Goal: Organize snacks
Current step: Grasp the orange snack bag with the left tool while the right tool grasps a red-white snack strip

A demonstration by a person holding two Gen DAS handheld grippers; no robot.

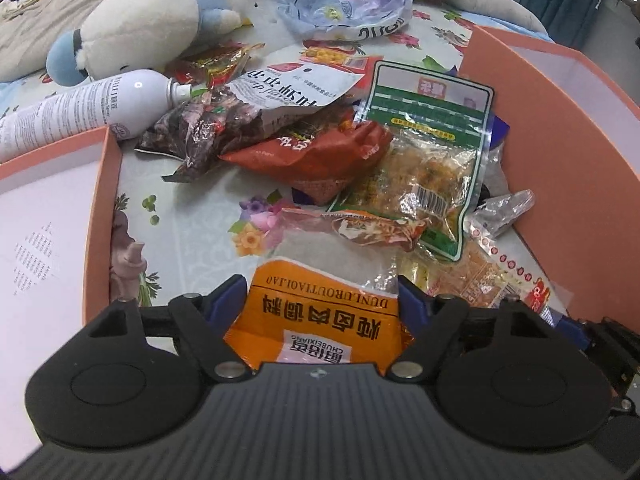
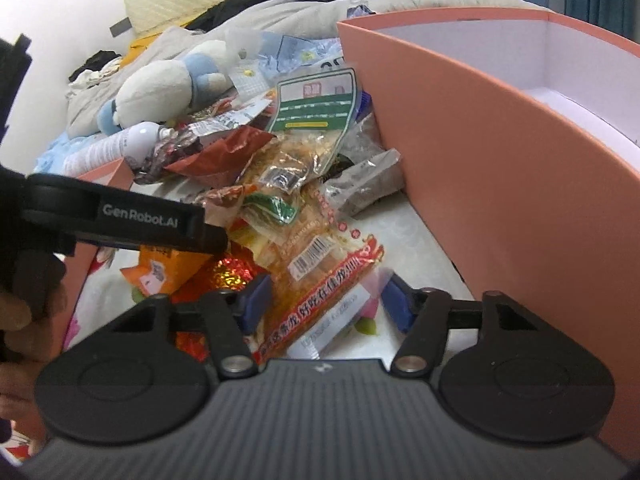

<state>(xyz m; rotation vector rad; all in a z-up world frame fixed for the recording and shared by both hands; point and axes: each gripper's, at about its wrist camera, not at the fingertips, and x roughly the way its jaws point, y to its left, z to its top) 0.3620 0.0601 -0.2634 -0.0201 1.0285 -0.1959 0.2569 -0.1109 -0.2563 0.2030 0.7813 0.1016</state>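
A pile of snack packets lies on a floral bedsheet between two pink boxes. In the left wrist view, my left gripper (image 1: 322, 296) stands open, its blue pads on either side of an orange seasoning packet (image 1: 320, 312) without clearly pressing it. In the right wrist view, my right gripper (image 2: 326, 306) is open around a clear packet with a red printed band (image 2: 316, 280). The left gripper's black finger (image 2: 160, 224) shows at the left, above the orange packet (image 2: 168, 268). A green-topped packet (image 1: 432, 140) and a red packet (image 1: 320, 156) lie farther back.
A tall pink box wall (image 1: 560, 140) (image 2: 480, 140) rises on the right, and a shallower pink box (image 1: 100, 200) sits on the left. A white spray bottle (image 1: 80, 108), a white and blue plush toy (image 1: 140, 28) and a crumpled blue bag (image 1: 344, 8) lie behind the pile.
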